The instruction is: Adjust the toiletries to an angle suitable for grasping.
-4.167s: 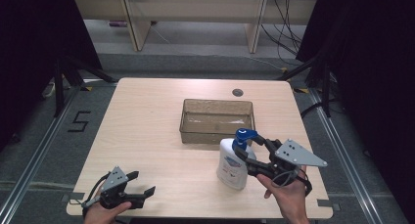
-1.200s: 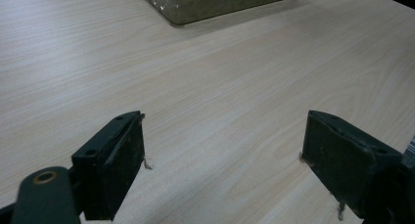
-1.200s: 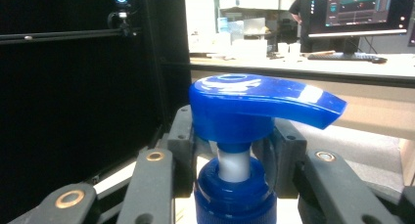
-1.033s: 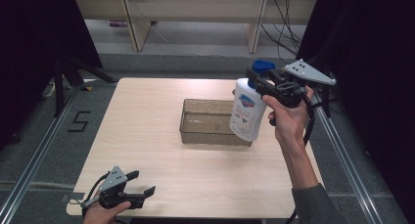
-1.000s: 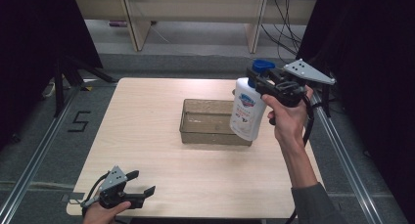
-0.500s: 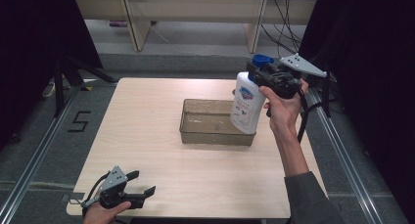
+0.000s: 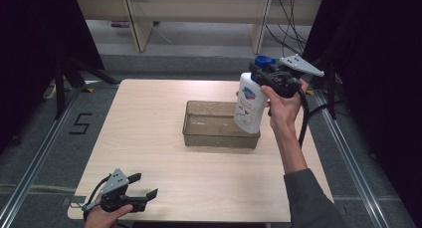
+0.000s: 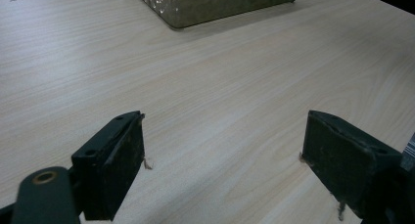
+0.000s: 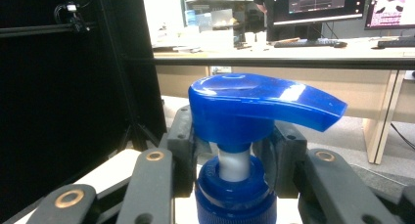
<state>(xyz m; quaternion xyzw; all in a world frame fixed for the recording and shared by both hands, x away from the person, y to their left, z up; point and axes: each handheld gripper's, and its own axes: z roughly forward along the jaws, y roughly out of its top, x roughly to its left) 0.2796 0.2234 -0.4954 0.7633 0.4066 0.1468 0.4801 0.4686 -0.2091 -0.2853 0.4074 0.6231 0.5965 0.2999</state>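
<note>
— Right gripper (image 7: 271,77)?
— Clamped on the bottle (image 7: 248,104), at the neck just under the blue pump (image 9: 254,104). Held up in the air, well off the table (image 7: 149,123).

— And the long axis?
— Close to upright, base tipped slightly toward the left, pump on top. Hangs straight down from the jaws.

— Where relative to the bin (image 7: 220,124)?
— Over the bin's right end, base about level with the rim as seen from the high view. Hard to tell whether already inside the walls or just in front of them. Bin lies below and a little left of the gripper.

— So the coming move?
— Probably a lowering, with a small shift left toward the bin's middle. Worth keeping the base clear of the right wall on the way down.

— Left gripper (image 7: 142,185)?
— Jaws wide apart, nothing between them, resting near the front left corner of the table. Well apart from bin and bottle; right hand (image 7: 282,106) far nearer, already carrying the load.
</note>
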